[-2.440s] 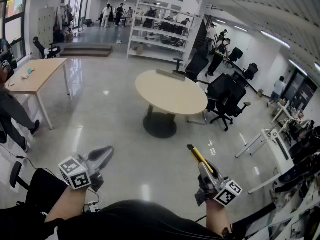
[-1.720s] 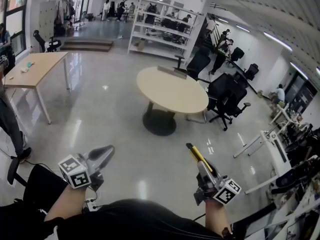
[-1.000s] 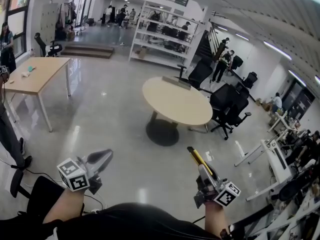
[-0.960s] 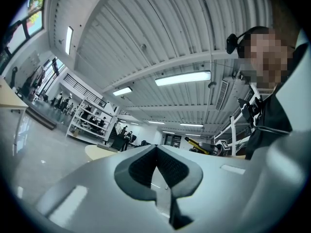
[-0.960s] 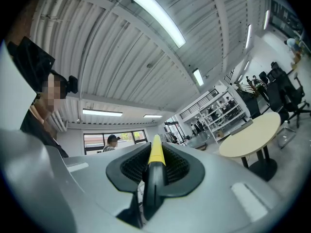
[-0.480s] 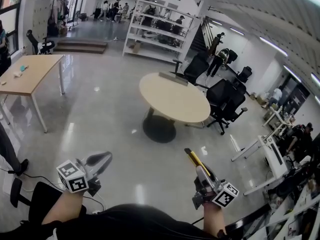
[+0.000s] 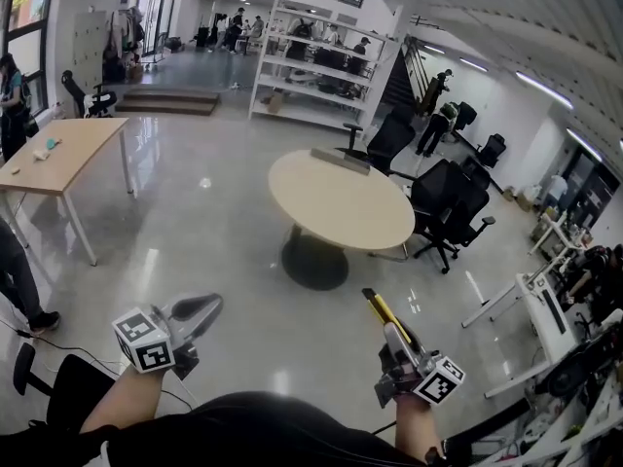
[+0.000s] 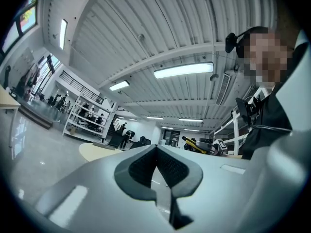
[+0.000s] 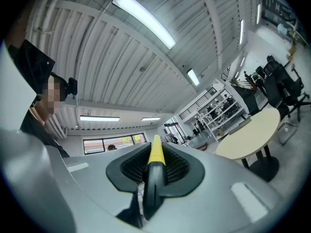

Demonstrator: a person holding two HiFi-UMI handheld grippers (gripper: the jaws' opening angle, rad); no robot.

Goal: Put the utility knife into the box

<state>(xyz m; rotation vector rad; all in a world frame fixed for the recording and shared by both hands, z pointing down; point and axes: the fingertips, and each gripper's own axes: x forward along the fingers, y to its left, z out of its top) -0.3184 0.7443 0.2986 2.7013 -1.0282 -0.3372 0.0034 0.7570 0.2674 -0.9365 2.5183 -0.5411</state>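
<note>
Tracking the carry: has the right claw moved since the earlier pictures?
Yes. The right claw, holding the utility knife, has drawn slightly closer to the round table in the head view.

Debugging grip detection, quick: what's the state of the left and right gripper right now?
Left gripper: closed, nothing between its jaws.
Right gripper: closed on the yellow-and-black utility knife.

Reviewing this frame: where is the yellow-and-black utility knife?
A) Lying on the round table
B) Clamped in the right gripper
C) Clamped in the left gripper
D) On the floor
B: in the right gripper view, the right gripper has its jaws closed on the utility knife, whose yellow end pokes out ahead. The left gripper has nothing between its jaws.
</note>
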